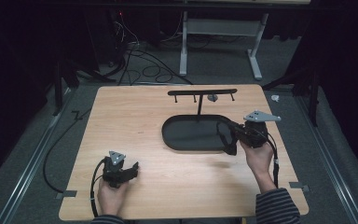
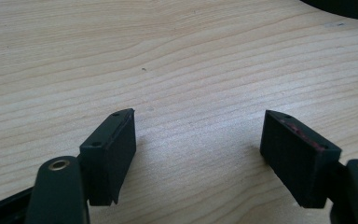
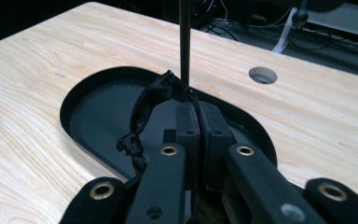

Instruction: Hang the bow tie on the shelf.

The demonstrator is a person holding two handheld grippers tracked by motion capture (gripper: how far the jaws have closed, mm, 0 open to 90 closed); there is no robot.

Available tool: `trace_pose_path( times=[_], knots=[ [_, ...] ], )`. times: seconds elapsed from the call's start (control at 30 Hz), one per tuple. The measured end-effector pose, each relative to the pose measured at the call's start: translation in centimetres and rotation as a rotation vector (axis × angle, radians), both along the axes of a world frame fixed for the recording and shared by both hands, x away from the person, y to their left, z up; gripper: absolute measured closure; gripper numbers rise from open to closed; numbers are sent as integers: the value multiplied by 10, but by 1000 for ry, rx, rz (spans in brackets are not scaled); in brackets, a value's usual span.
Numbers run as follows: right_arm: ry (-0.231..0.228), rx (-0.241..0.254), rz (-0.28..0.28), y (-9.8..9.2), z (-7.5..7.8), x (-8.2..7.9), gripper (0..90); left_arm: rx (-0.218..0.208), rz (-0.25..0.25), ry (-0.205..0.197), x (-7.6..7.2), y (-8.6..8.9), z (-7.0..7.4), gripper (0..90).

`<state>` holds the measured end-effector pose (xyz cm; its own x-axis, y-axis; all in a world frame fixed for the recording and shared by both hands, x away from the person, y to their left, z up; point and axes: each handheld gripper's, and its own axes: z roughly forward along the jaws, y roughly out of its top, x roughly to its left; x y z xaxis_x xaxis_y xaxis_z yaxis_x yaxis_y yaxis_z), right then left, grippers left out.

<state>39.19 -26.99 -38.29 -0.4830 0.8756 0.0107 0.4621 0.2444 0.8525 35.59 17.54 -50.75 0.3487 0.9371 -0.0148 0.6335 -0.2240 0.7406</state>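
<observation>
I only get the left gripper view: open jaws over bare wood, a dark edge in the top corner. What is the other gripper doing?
Observer: The right gripper is shut on a black band, pinched at one point, with the loop drooping beside the jaws.
Operator: Where on the table is that?
Observer: At the right end of a black oval tray, as the high view shows it. That tray is your dark edge.
Operator: Anything there to hang the band on?
Observer: A thin post rises from the tray to a bar with pegs, just beyond the band.
</observation>
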Motion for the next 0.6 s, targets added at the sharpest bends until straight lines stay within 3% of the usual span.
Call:
trace_pose_path(
  times=[0.6],
  knots=[
    [-20,20,7,11,17,20,895,-1,0,0,0,0,0,271]
  ],
)
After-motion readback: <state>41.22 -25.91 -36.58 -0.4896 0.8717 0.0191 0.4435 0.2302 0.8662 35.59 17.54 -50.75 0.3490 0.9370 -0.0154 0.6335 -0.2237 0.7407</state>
